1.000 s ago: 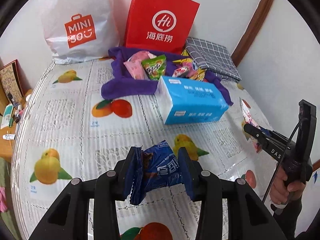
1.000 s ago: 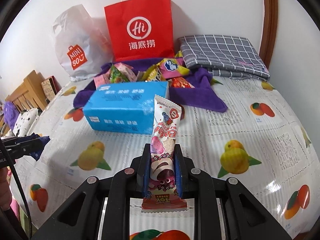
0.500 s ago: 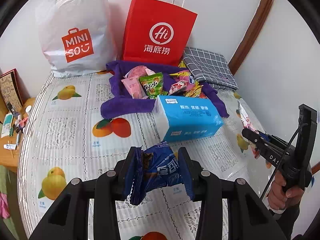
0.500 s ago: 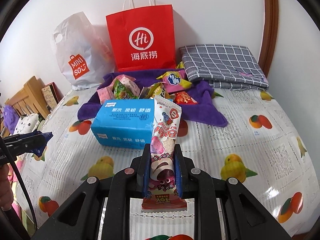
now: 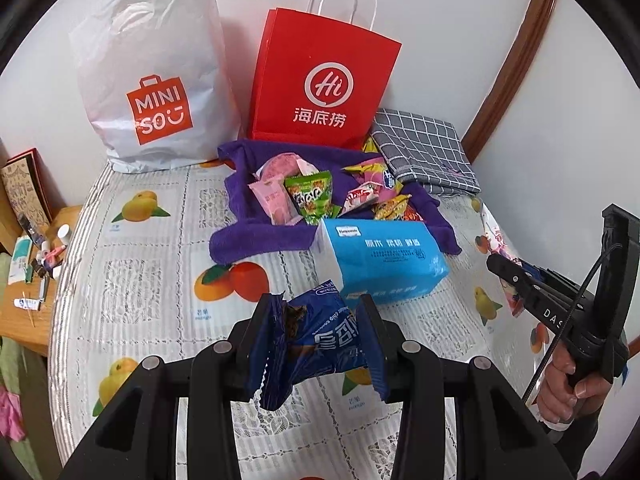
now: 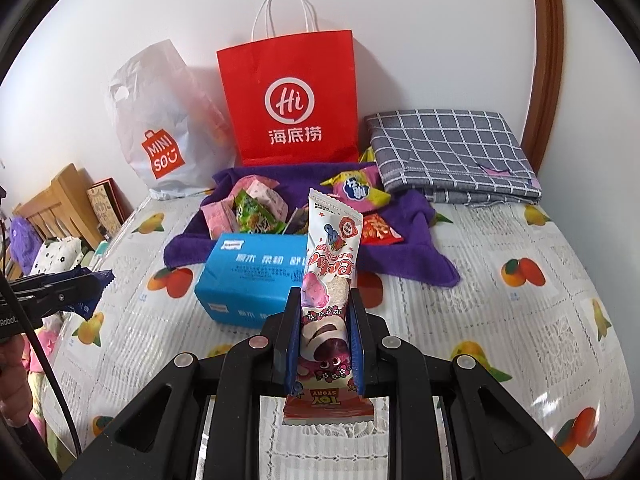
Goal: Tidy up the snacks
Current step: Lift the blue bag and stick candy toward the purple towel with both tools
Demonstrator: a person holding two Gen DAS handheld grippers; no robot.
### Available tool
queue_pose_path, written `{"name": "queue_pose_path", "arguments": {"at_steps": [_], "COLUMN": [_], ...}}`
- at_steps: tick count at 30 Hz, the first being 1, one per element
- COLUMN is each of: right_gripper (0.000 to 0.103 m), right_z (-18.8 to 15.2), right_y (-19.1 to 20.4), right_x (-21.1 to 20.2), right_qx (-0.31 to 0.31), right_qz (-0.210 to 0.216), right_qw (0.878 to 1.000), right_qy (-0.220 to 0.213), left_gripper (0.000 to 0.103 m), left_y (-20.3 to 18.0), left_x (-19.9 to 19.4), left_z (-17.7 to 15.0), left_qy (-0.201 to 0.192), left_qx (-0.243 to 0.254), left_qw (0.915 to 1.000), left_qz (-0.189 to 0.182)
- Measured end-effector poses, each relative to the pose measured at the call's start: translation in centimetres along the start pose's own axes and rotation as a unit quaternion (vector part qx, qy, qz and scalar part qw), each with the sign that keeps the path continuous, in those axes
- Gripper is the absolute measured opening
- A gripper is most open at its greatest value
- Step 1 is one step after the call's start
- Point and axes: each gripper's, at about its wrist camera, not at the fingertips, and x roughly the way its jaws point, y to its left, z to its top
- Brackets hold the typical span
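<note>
Both grippers loaded, held above the fruit-print tablecloth [image 6: 500, 320].

Left gripper [image 5: 316, 334] clamped on a crumpled blue cookie packet [image 5: 316, 340]; right gripper [image 6: 324, 336] pinched tight on a tall pink-and-white snack bar [image 6: 330, 264] — both clear of the cloth. Beyond: blue tissue pack [image 6: 252, 276], snack pile [image 5: 320, 196] on a purple towel [image 6: 404, 256], red paper bag [image 6: 288, 96], white plastic bag [image 5: 152, 76] and folded grey checked cloth [image 6: 452, 152] against the white wall.

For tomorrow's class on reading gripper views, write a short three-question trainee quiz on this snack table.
1. True or false: the left gripper is shut on the dark blue cookie packet.
2. The red paper bag stands: A) behind the purple towel; B) on the checked cloth.
3. Fill in: the right gripper holds the ___ ice-cream-bar wrapper.

Key: 1 true; 2 A; 3 white
</note>
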Motion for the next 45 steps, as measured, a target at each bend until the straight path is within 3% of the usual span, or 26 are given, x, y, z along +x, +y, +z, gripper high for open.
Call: {"name": "queue_pose_path", "arguments": {"at_steps": [30, 45], "right_gripper": [0.021, 0.021], "right_z": [4.1, 5.7], "right_y": [-0.5, -0.4], "right_x": [1.6, 2.6], "right_qx": [0.004, -0.007], "right_qz": [0.008, 0.007], "right_qw": [1.000, 1.000], "right_qy": [-0.002, -0.006], "left_gripper": [0.039, 0.039], "left_y": [-2.9, -2.1], "left_x": [1.7, 2.2], "left_z": [4.4, 6.0], "left_qy": [-0.008, -0.011], "left_qx": [0.024, 0.018], "left_qw": [0.9997, 0.9998], "left_qz": [0.002, 0.005]}}
